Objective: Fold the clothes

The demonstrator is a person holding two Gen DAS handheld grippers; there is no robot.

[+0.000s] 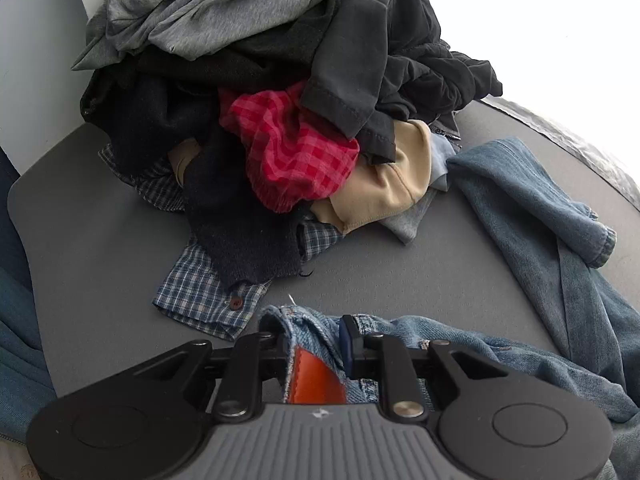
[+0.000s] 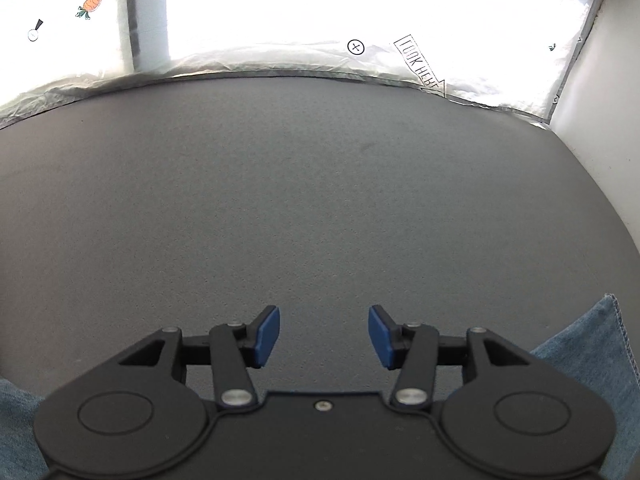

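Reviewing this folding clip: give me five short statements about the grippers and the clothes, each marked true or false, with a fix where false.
1. The left gripper is shut on the jeans. True.
2. The right gripper holds denim. False: it is open, over bare grey mat.
3. A red checked garment lies in the clothes pile. True.
4. The pile is neatly folded. False: it is jumbled.
5. A grey garment tops the pile. True.

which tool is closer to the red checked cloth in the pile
Left. The left tool, shut on the jeans, points at the pile where the red checked cloth lies just beyond it. The right tool is open over bare grey mat; the cloth is absent from its view.
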